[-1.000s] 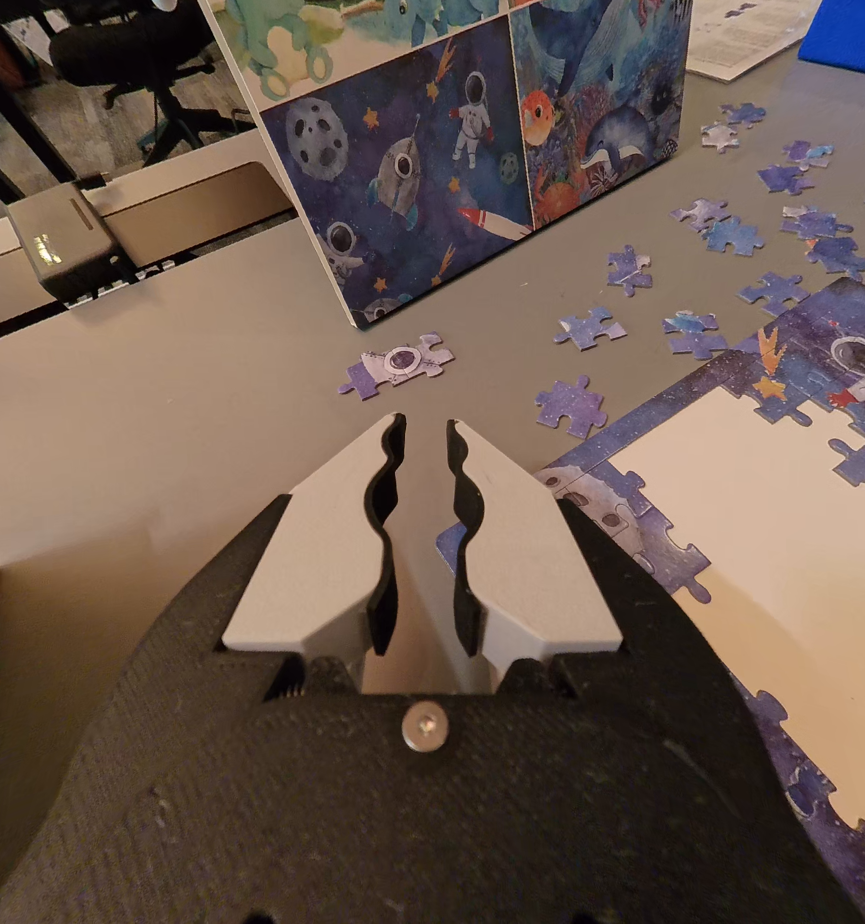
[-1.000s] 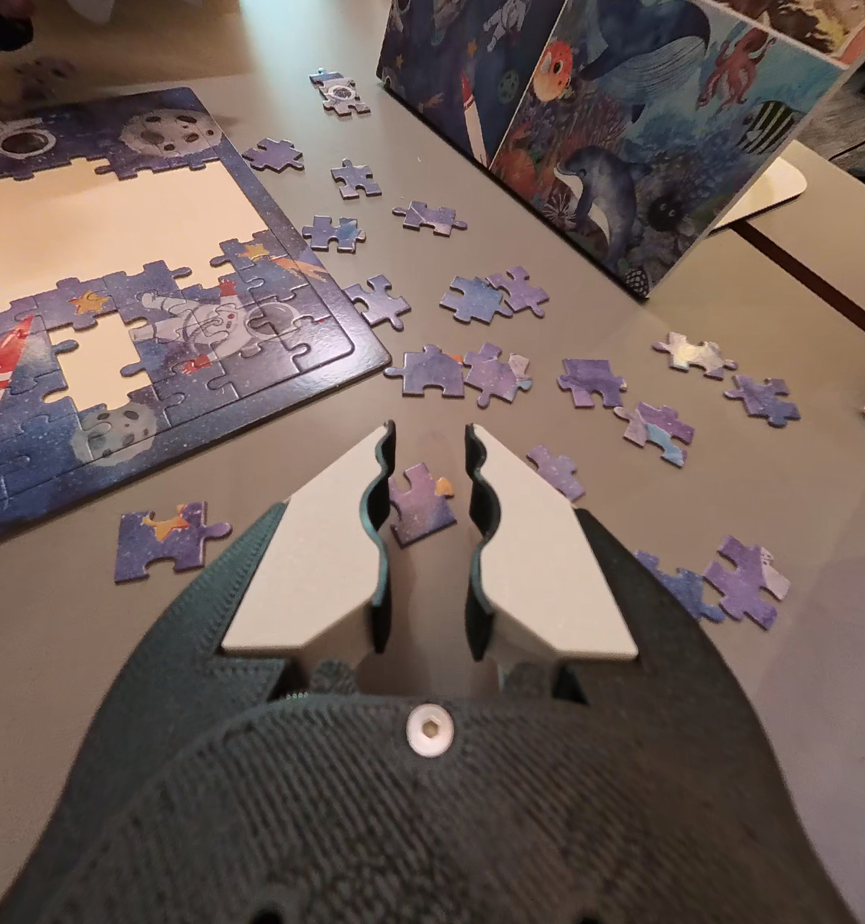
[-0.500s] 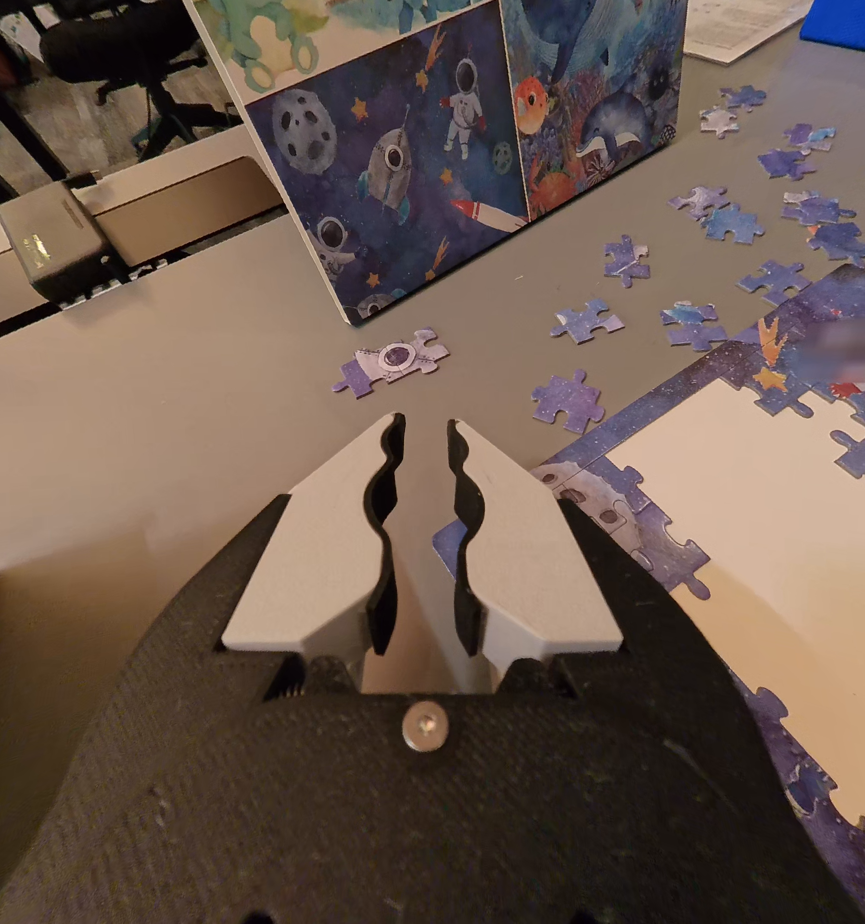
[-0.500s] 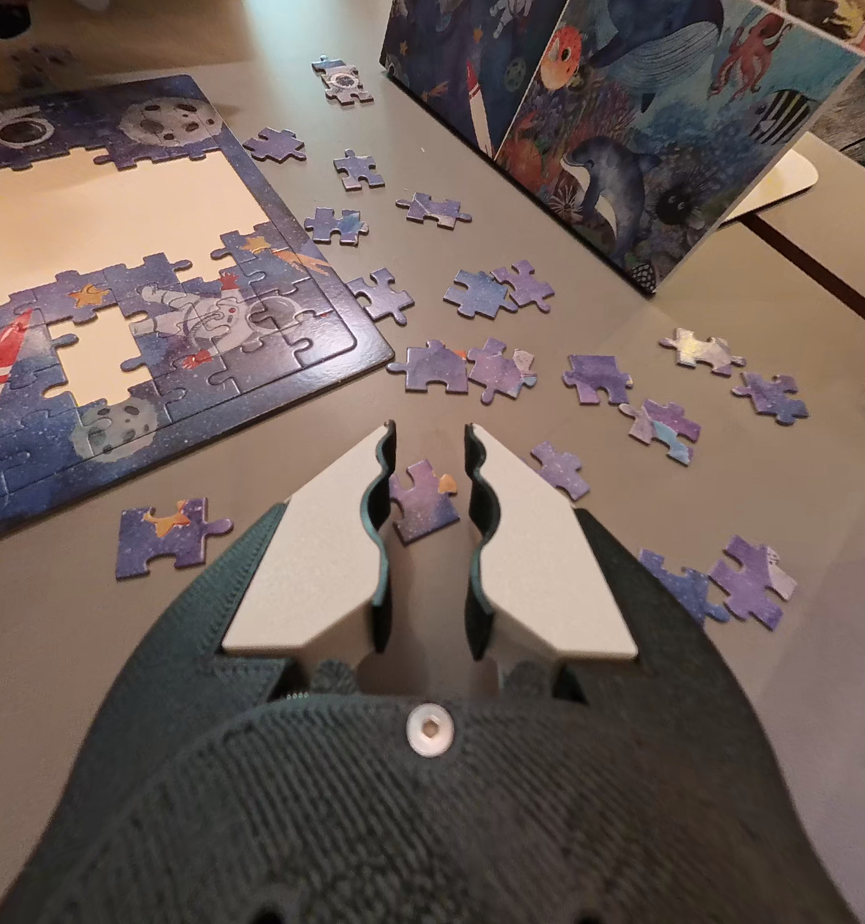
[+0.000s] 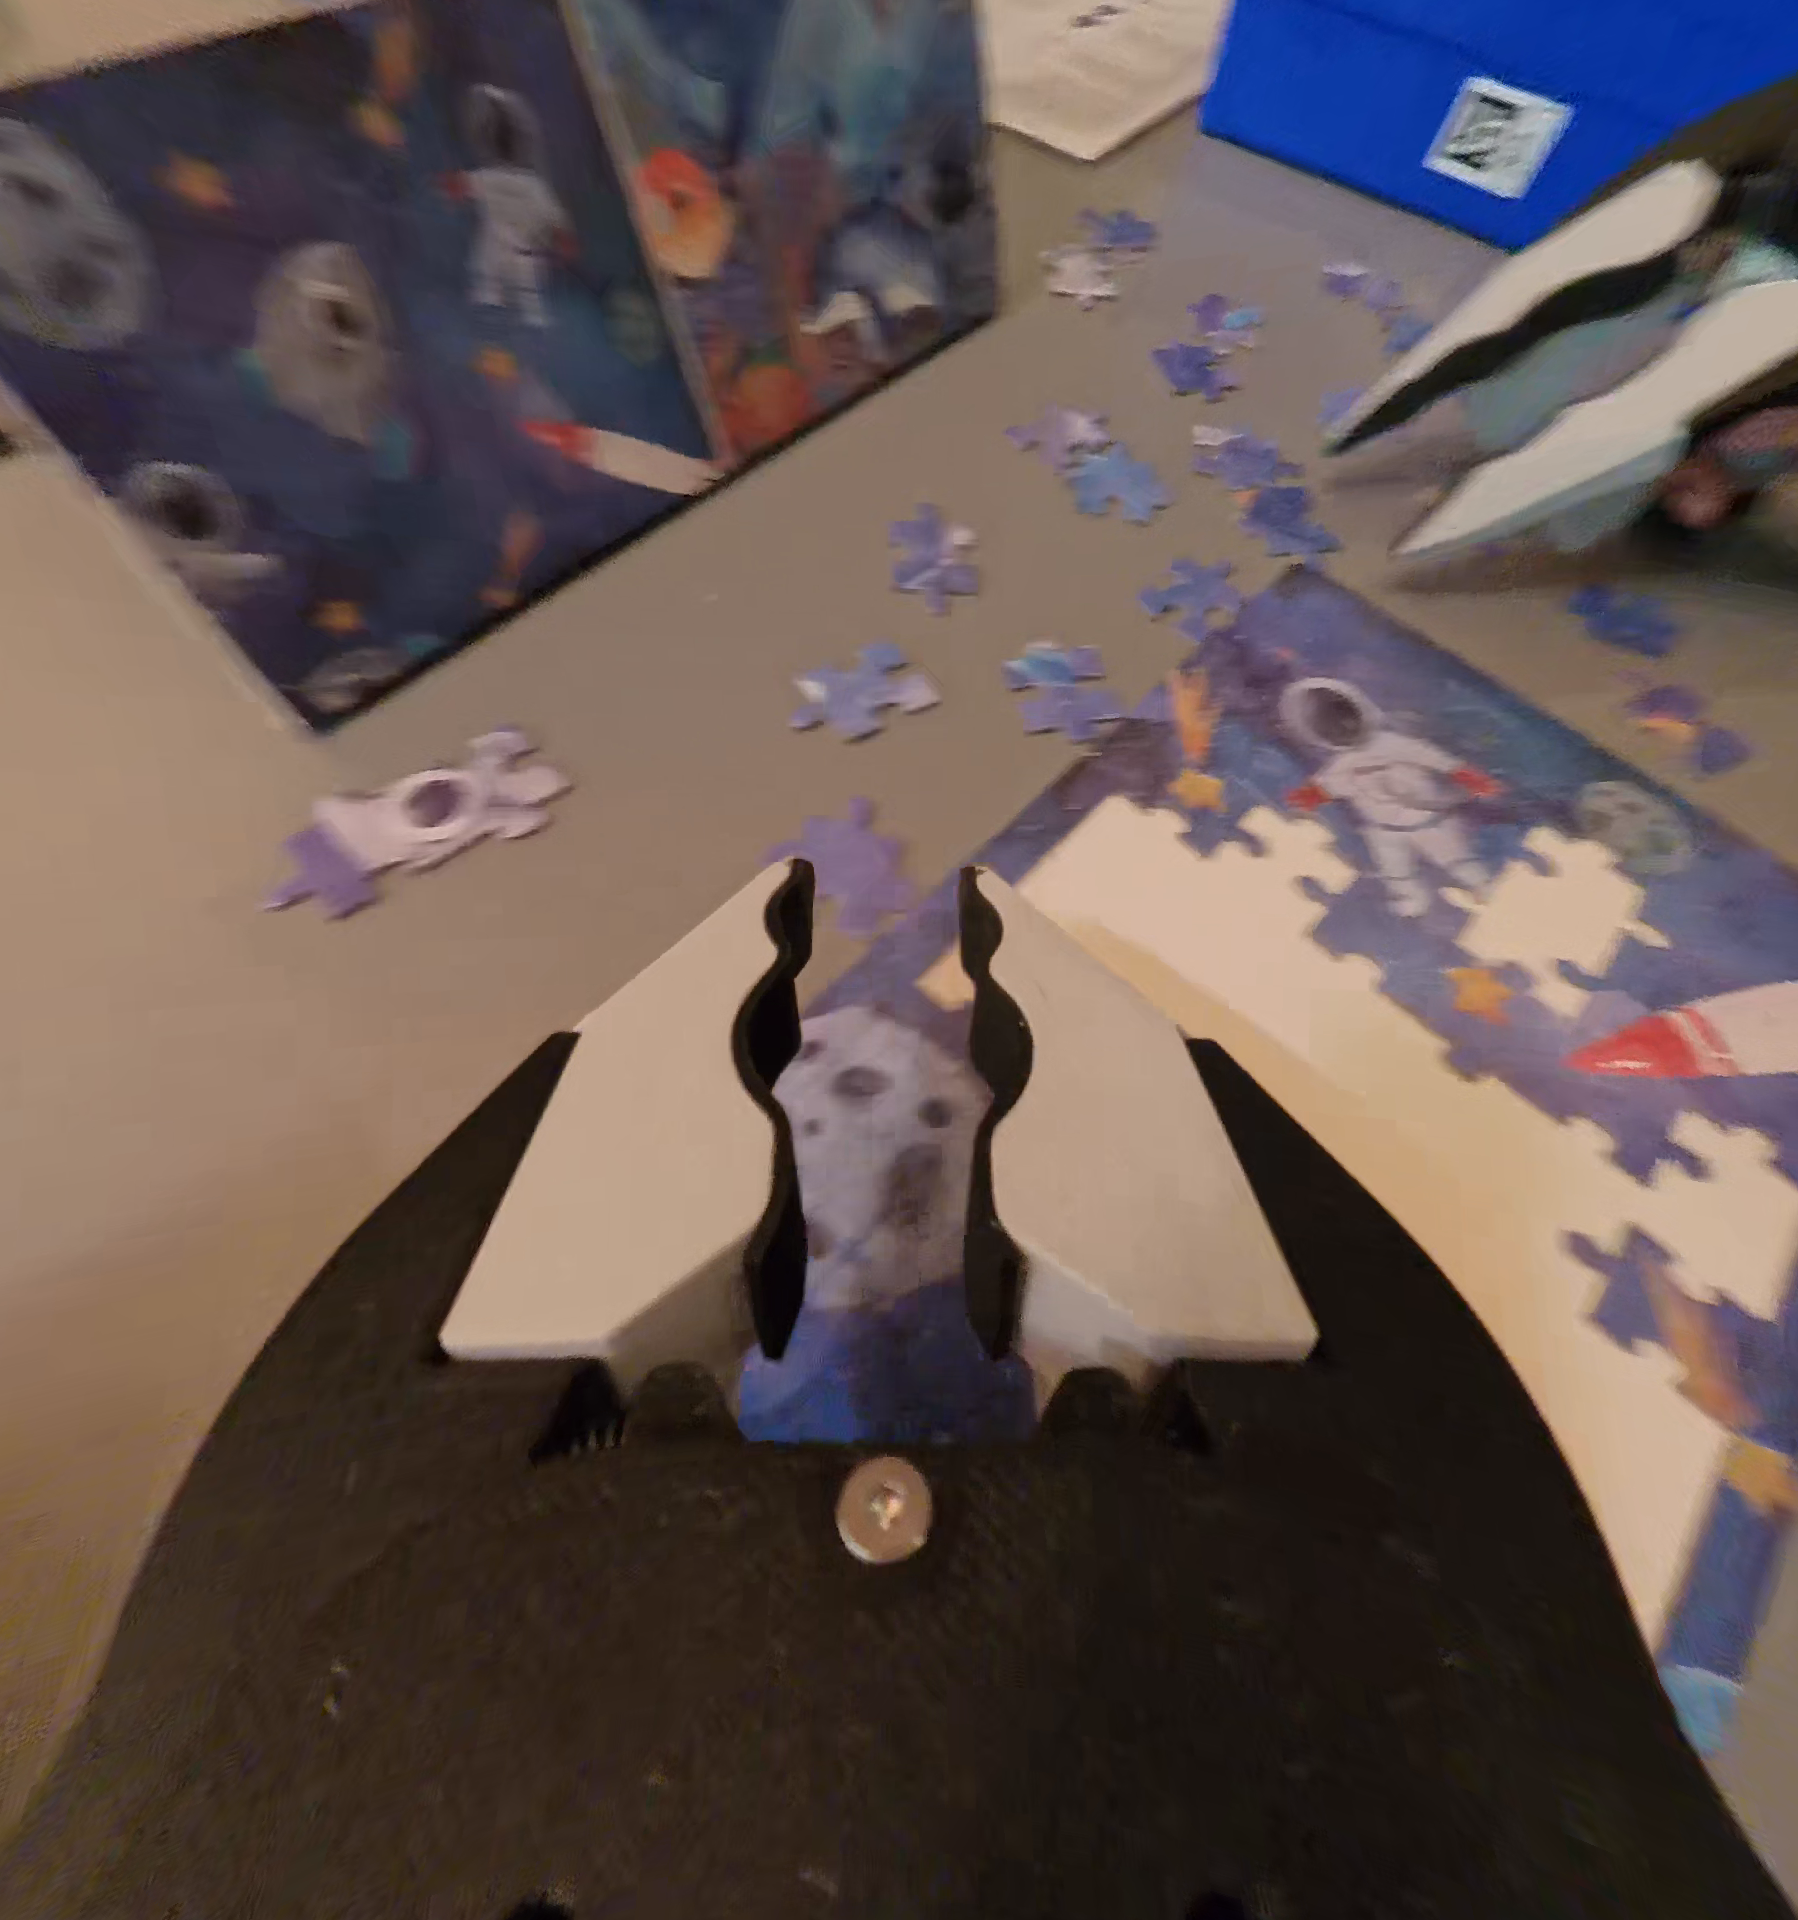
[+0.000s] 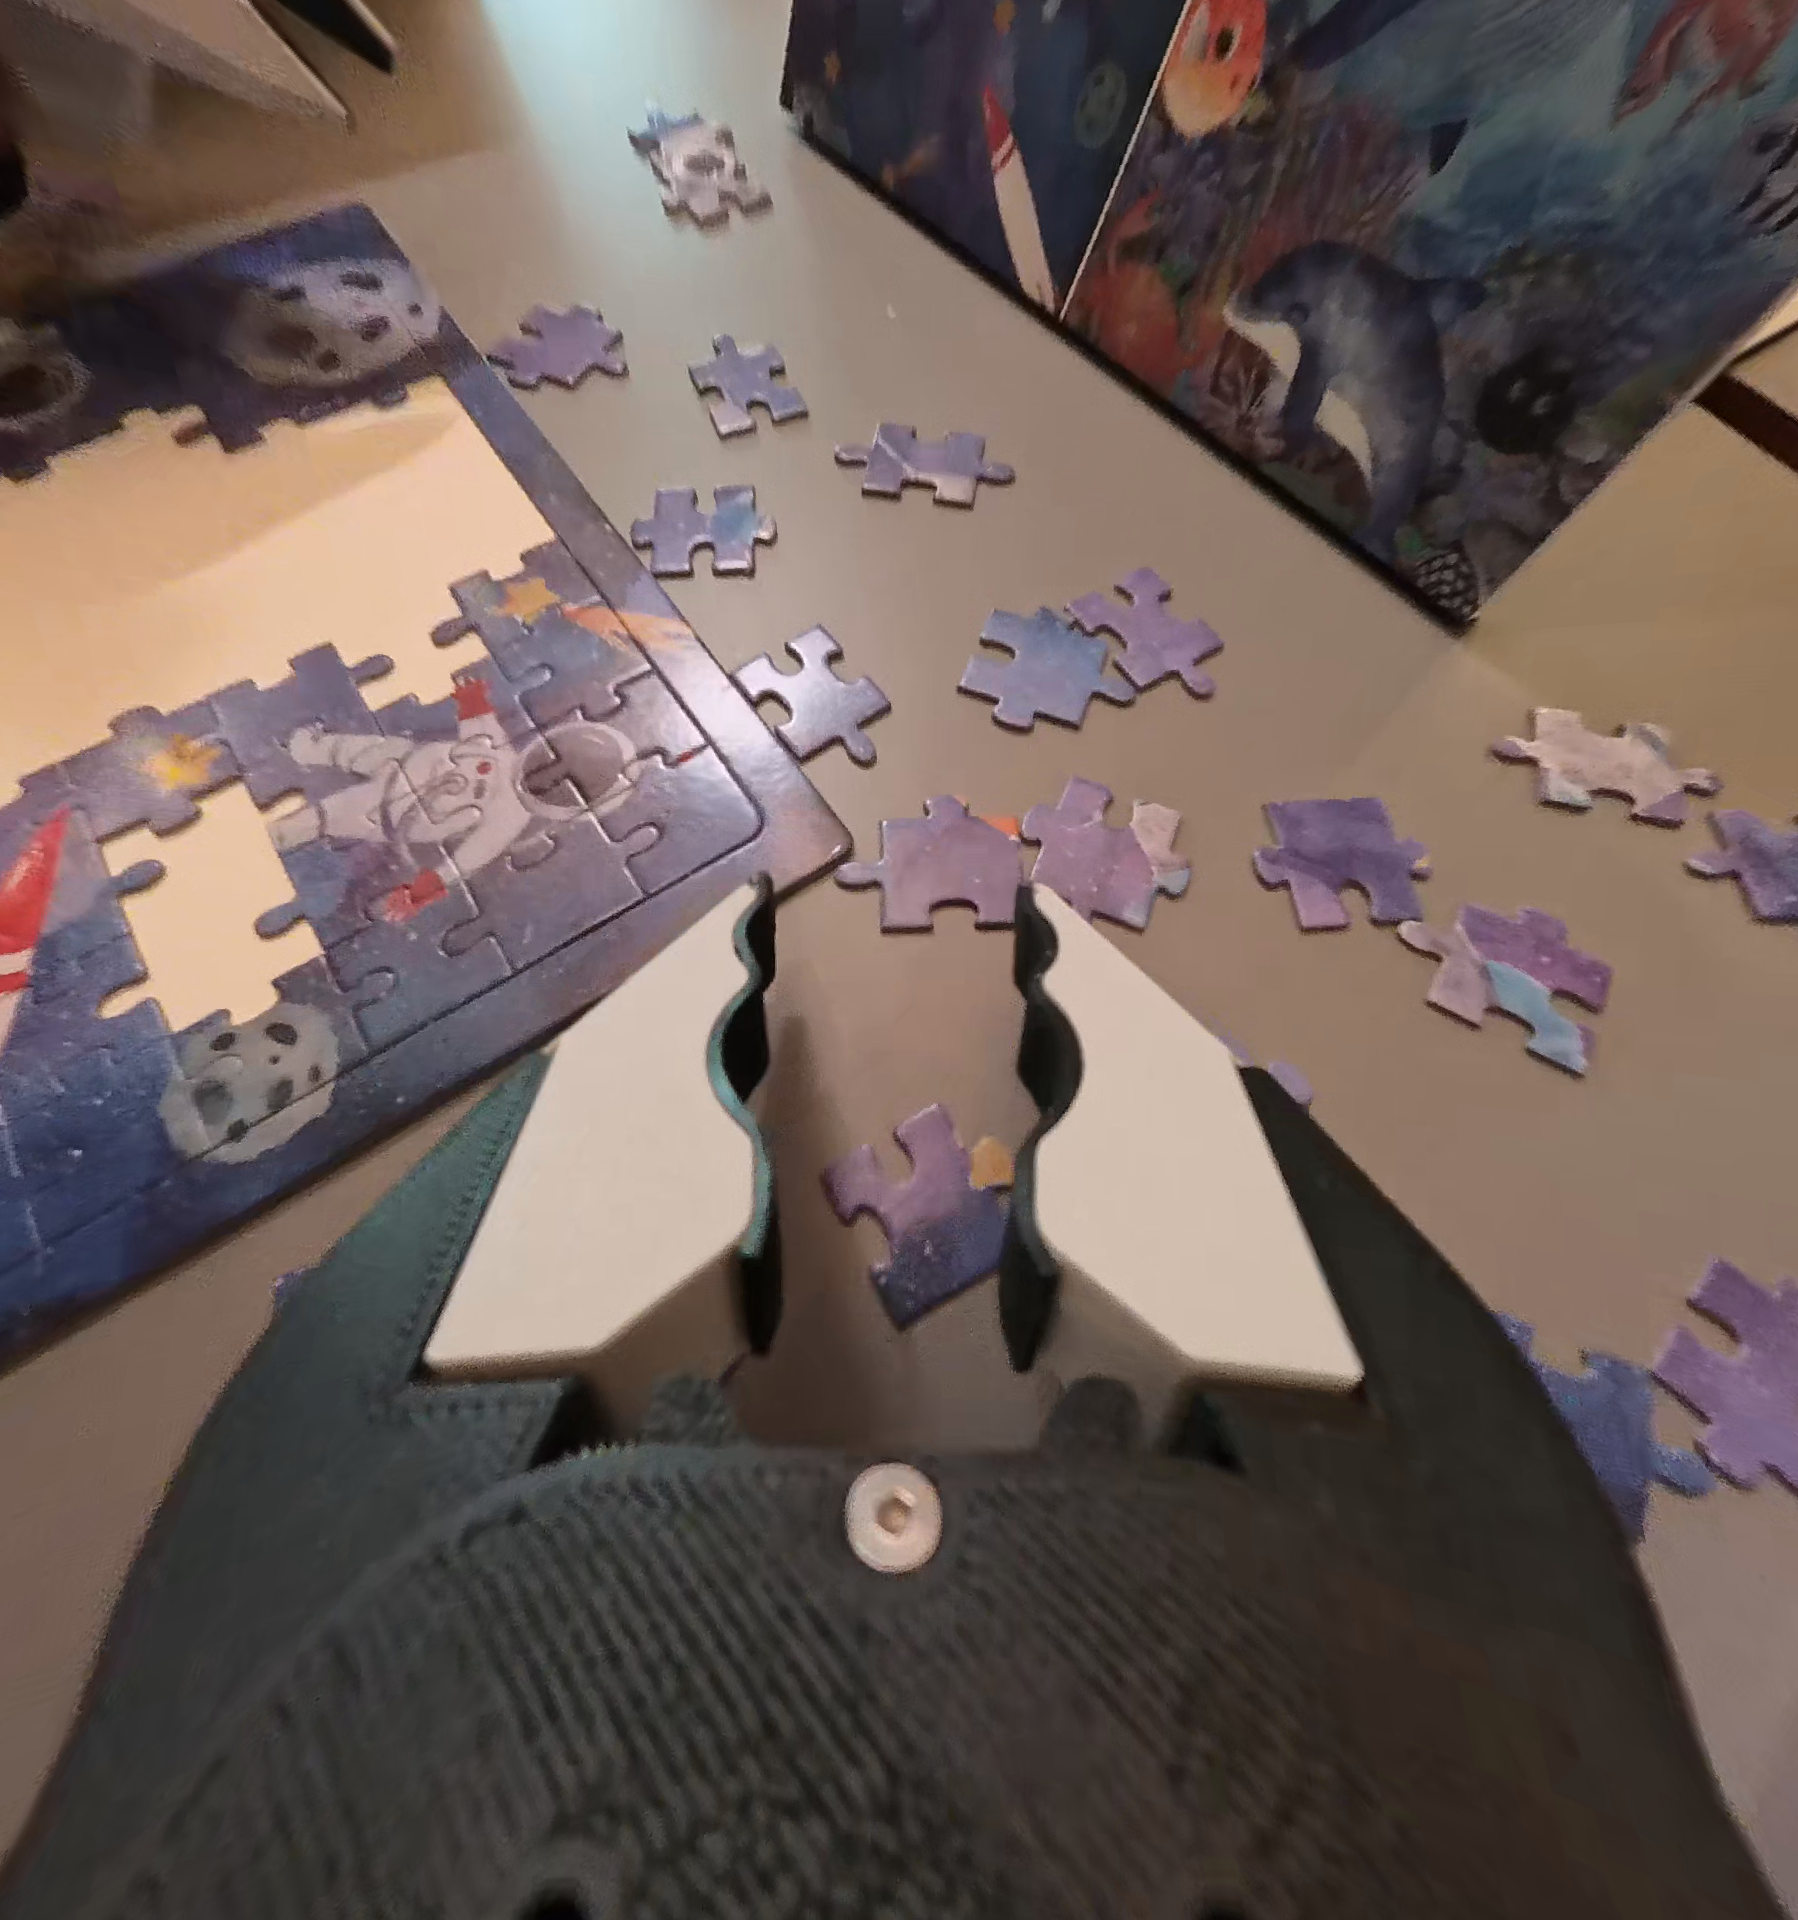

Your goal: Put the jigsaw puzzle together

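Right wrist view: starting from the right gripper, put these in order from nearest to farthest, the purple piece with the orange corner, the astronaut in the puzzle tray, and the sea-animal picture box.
1. Purple piece with the orange corner: flat on the table between the right gripper's open fingers.
2. Astronaut: ahead, left, in the puzzle tray.
3. Sea-animal picture box: far right.

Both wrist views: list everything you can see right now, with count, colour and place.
Partly filled space jigsaw board: one, blue-purple with cream gaps, left on the table.
Loose purple jigsaw pieces: many, scattered right of the board.
Purple piece with orange corner: one, flat on the table between the right gripper's fingers, not gripped.
Picture-printed puzzle box: one, upright, far side.
Blue box: one, far right.
Grey table: one.
Left gripper: open, over the board's corner.
Right gripper: open.
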{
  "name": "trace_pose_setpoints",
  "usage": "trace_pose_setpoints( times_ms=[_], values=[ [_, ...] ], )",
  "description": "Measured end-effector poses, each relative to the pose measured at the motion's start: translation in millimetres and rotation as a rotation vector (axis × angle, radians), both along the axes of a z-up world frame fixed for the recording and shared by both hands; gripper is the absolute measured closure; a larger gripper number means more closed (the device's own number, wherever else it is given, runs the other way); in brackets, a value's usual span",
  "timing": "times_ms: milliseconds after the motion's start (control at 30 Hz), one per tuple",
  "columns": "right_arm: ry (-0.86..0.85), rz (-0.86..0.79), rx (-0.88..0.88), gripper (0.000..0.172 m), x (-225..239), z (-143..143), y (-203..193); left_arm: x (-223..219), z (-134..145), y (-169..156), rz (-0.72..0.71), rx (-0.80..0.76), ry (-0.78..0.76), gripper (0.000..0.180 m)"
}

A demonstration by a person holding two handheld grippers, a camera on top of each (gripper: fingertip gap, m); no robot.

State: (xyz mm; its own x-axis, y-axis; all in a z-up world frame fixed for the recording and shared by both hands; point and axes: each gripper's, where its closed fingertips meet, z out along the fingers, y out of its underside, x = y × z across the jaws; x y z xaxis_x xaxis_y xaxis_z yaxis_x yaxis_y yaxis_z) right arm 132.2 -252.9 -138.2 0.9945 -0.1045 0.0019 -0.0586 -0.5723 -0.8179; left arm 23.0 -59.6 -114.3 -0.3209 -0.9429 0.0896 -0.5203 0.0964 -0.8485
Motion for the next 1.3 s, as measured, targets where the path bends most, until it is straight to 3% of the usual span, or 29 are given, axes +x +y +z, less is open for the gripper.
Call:
trace_pose_setpoints(
  times_ms=[133,333,467,967,1300],
  values=[
    [0.073,0.009,-0.093,0.119,3,-17,4,-1,-11,-54,-0.142,0.028,0.064,0.15],
    [0.039,0.007,-0.102,0.131,11,-18,5,-1,-30,-91,-0.224,0.148,0.113,0.147],
    [0.005,0.021,-0.108,0.142,9,-19,6,0,-36,-94,-0.227,0.158,0.129,0.145],
    [0.02,-0.014,-0.097,0.142,8,-17,-4,0,-35,-89,-0.208,0.145,0.122,0.145],
    [0.067,0.002,0.044,0.142,-7,9,-1,-1,-43,-91,-0.222,0.188,0.161,0.145]
  ],
)
